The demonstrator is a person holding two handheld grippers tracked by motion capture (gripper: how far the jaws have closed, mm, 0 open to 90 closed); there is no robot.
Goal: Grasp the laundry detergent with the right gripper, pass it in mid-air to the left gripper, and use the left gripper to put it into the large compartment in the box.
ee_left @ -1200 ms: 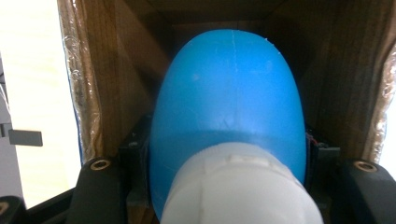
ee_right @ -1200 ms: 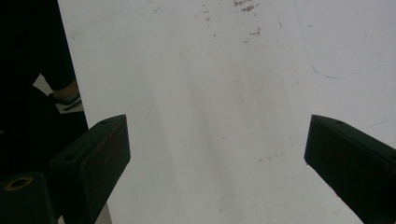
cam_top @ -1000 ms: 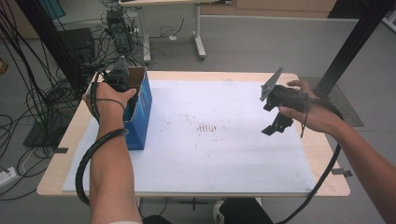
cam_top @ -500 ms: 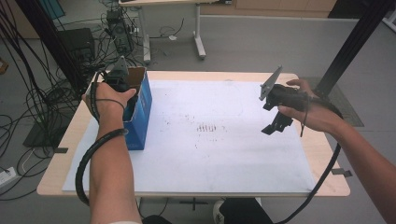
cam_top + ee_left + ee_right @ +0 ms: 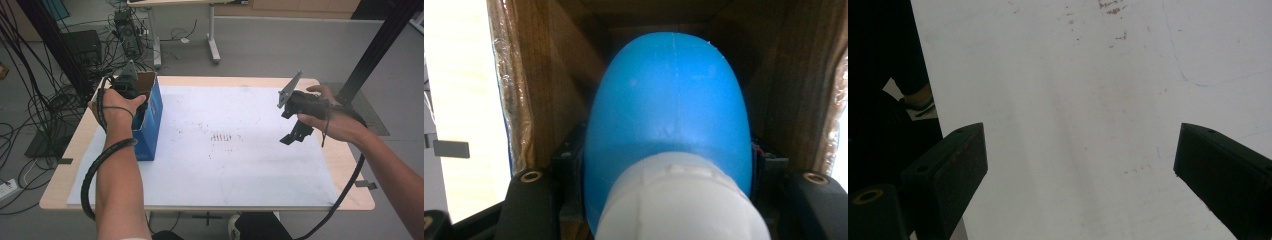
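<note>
A blue-sided cardboard box (image 5: 150, 120) stands open-topped at the table's left edge. My left gripper (image 5: 130, 90) reaches down into it from above. In the left gripper view the brown box walls (image 5: 549, 75) surround a rounded blue object (image 5: 669, 100) with a white end (image 5: 684, 205) nearest the camera. My left gripper (image 5: 669, 160) is shut on that object, a black jaw on each side. At the table's right, my right gripper (image 5: 295, 135) hangs above the white sheet, open. In its own view the right gripper (image 5: 1078, 155) has nothing between its fingers (image 5: 953, 160).
A stained white sheet (image 5: 225, 150) covers most of the wooden table (image 5: 345, 165). Cables and equipment lie on the floor at the left (image 5: 45, 105), another table's legs (image 5: 212, 40) stand behind, and a black post (image 5: 380, 45) rises at the right.
</note>
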